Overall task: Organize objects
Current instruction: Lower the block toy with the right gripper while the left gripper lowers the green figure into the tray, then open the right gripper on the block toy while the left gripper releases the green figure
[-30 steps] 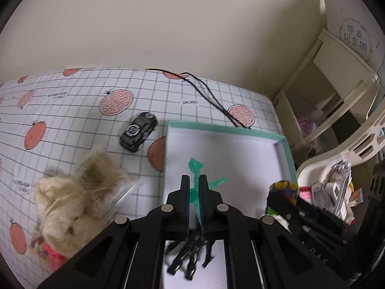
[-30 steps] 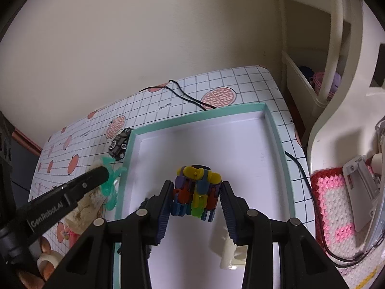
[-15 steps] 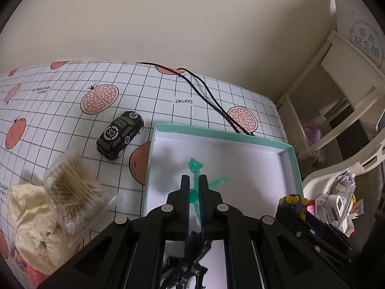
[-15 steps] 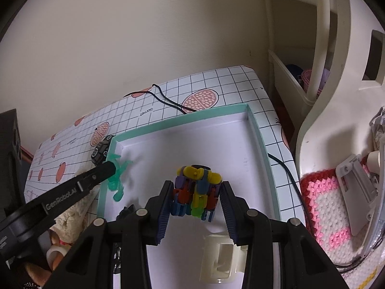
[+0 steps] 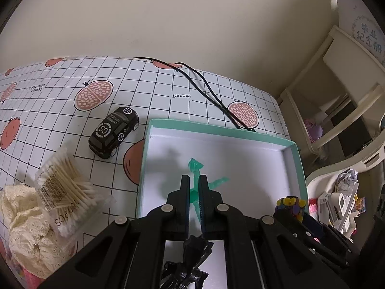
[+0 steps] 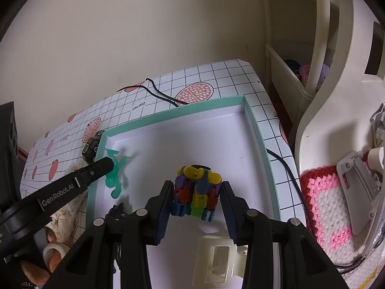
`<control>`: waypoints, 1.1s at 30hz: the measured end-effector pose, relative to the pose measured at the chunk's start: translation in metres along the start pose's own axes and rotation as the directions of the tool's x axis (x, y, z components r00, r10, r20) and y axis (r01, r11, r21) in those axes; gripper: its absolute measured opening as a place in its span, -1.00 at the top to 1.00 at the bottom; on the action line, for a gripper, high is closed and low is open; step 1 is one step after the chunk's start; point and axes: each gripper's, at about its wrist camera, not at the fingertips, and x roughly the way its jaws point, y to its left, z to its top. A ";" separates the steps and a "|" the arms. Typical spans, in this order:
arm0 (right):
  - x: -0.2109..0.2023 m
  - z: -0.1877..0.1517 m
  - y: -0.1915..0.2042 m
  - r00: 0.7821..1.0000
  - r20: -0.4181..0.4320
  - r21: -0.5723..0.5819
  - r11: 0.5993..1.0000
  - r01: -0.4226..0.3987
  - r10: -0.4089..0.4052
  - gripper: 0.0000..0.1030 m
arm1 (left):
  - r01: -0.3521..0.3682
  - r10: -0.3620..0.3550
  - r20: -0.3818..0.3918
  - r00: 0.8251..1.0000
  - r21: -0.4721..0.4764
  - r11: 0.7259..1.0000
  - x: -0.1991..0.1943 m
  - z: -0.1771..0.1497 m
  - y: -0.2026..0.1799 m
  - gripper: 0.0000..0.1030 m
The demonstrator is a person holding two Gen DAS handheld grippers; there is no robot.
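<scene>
The left claw (image 5: 194,183) was clenched on a translucent green toy figure (image 5: 196,168), holding it above the white floor of the teal-rimmed box (image 5: 216,130) near that box's left wall. The right claw (image 6: 196,200) gripped a multicoloured block toy (image 6: 196,192) between its two fingers over the middle of the same box, with a cream plastic piece (image 6: 216,260) lying below it and a black figure (image 5: 187,265) at the box's near edge. On the gridded surface (image 5: 60,101) left of the box sat a black toy car (image 5: 113,131), a pack of cotton swabs (image 5: 65,187) and a cream lace cloth (image 5: 21,221).
</scene>
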 end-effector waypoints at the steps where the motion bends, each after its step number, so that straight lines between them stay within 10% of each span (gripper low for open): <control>1: 0.000 0.000 0.000 1.000 0.001 -0.001 1.000 0.002 -0.002 0.18 | 0.003 -0.003 -0.001 1.000 -0.005 1.000 0.000 0.000 0.000 0.87; 25: -0.005 0.003 0.010 1.000 0.017 -0.019 1.000 -0.014 0.014 0.18 | -0.018 0.018 0.025 1.000 0.003 1.000 -0.018 0.002 -0.001 0.86; 33: -0.006 0.003 0.013 1.000 0.020 -0.020 1.000 -0.005 0.005 0.15 | -0.039 0.039 0.017 0.999 -0.001 0.999 -0.021 -0.003 0.005 0.28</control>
